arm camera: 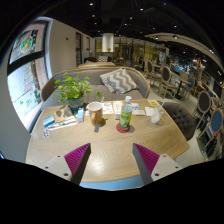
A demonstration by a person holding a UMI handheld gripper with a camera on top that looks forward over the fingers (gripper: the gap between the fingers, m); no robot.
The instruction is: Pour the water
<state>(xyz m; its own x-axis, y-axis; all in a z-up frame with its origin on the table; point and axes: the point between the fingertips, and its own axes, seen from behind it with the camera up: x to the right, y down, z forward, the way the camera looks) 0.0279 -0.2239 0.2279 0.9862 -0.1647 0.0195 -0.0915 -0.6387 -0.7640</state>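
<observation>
Here the gripper (110, 160) is hovering above the near edge of the light wooden table (110, 145), with both fingers spread wide apart and nothing standing between them. The magenta pad of the left finger (74, 158) and the magenta pad of the right finger (148, 158) are facing each other across a bare stretch of tabletop.

Beyond the fingers, near the middle of the table, a clear green-tinted plastic bottle (125, 114) is standing upright on a round reddish coaster (123, 127). Just to the left of the bottle, a short pale cup with a dark rim (95, 110) is standing upright; whether cup and bottle are touching cannot be told. To the right of the bottle, a small clear glass (154, 115) is standing apart from it. White paper sheets (122, 105) are lying flat behind these items.

Farther left, a green leafy potted plant (72, 90) is standing on the table, and flat printed booklets (58, 121) are lying in front of it toward the left table edge.

Beyond the table, a grey sofa (100, 78) is carrying a patterned grey-and-white cushion (120, 80). A large framed poster (27, 62) is hanging on the left wall. Chairs (203, 105) are showing at the right, and ceiling lights (150, 35) are glowing overhead.
</observation>
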